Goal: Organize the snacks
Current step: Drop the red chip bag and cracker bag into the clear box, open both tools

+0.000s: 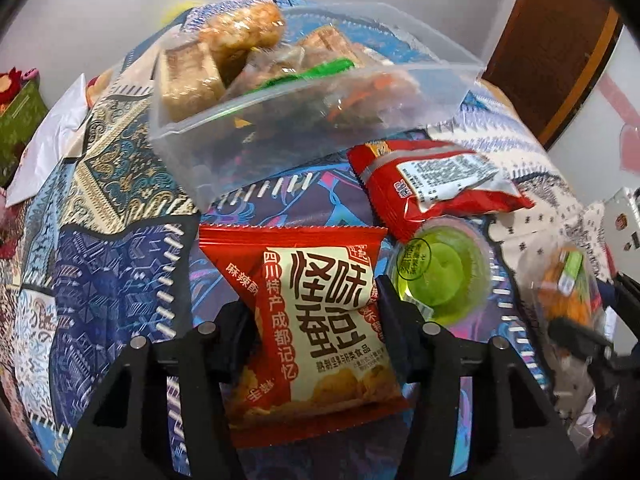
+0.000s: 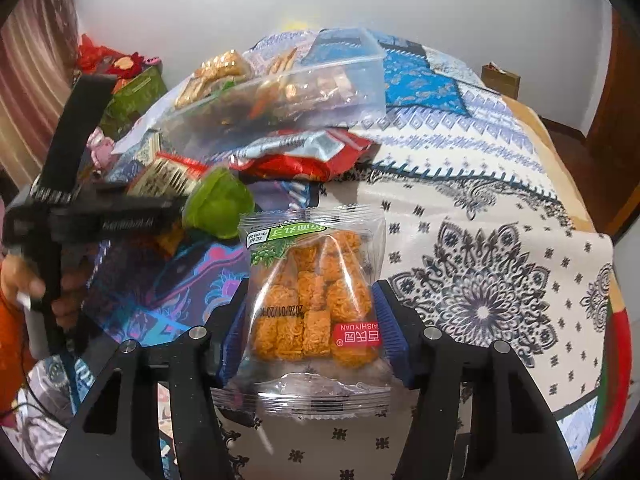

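On the left of the left wrist view, the patchwork blue, gold and white cloth [image 1: 120, 184] covers the surface the snacks lie on; whether that is a bed or a worktop cannot be told. Beyond the middle stands a clear plastic container [image 1: 304, 92], heaped with wrapped biscuit bars and mixed snack packets that rise above its rim. In the foreground the left tongs [image 1: 316, 312] pinch a red and cream broad-bean snack packet [image 1: 320, 312] by its two side edges, the black fingers pressed against the wrapper. Whether the packet is lifted off the cloth or resting on it cannot be told. Just right of it sits a green jelly cup [image 1: 442, 276], close beside the right finger, and behind the cup a red packet [image 1: 436, 184] lies label side up, near the container's front wall.

In the right wrist view, the left tongs [image 2: 160, 216] reach in from the left edge, with the jelly cup [image 2: 220, 208] at their tip. The container [image 2: 352, 84] stands behind, the red packet [image 2: 304, 156] in front of it. In the centre foreground the right tongs [image 2: 312, 312] clamp a clear bag of orange crispy-noodle cubes [image 2: 316, 300] between blue-padded fingers, above the cloth. To the right, the white part of the cloth [image 2: 480, 280] with dark mandala prints spreads to the edge.
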Tool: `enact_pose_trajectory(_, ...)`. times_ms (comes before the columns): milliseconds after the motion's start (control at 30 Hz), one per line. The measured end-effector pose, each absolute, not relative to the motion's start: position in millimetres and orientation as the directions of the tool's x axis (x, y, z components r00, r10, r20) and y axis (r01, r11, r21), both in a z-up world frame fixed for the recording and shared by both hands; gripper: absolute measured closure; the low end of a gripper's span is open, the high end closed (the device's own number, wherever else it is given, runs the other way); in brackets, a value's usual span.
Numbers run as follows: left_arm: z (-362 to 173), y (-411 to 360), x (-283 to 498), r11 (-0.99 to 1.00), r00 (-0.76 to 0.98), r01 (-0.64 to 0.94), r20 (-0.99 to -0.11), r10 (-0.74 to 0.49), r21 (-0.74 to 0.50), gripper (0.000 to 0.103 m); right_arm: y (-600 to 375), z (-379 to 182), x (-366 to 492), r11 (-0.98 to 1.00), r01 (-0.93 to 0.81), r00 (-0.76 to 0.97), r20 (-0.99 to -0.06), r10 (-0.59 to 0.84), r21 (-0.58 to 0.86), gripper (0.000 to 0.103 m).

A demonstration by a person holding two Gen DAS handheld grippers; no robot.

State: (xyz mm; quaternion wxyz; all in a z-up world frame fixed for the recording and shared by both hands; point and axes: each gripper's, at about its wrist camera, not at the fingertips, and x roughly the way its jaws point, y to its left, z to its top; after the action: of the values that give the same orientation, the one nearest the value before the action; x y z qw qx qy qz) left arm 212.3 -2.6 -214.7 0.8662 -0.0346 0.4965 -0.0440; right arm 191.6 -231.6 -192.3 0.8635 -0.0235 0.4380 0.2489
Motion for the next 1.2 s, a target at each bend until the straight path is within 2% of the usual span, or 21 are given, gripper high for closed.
enact_pose_trajectory(333,-143.1,17.5,207.4,0.993,0.656,0.020,-0.748,-0.103,-0.119,0.048,-233.1,-144.2,221.4,0.881,-0.438,0.591,-0.682,0.431,0.177,0.048)
enact_pose_trajectory(600,-101.6,17.8,236.0,0.990,0.726,0.017,-0.678,-0.109,-0.141,0.048,-222.1,-105.5,258.4,0.882,-0.436,0.660,-0.603,0.447,0.177,0.048)
enact_pose_trajectory(867,-87.5,11.9,273.1,0.987,0.750,0.001,-0.652,-0.107,-0.161,0.048,-204.8,-87.8,300.1,0.882,-0.429,0.690,-0.561,0.458,0.192,0.048)
enact_pose_trajectory(1200,-91.6,16.8,333.1,0.977,0.736,-0.032,-0.666,-0.120,-0.211,0.048,-177.0,-102.0,351.0,0.887,-0.420,0.667,-0.598,0.445,0.191,0.048)
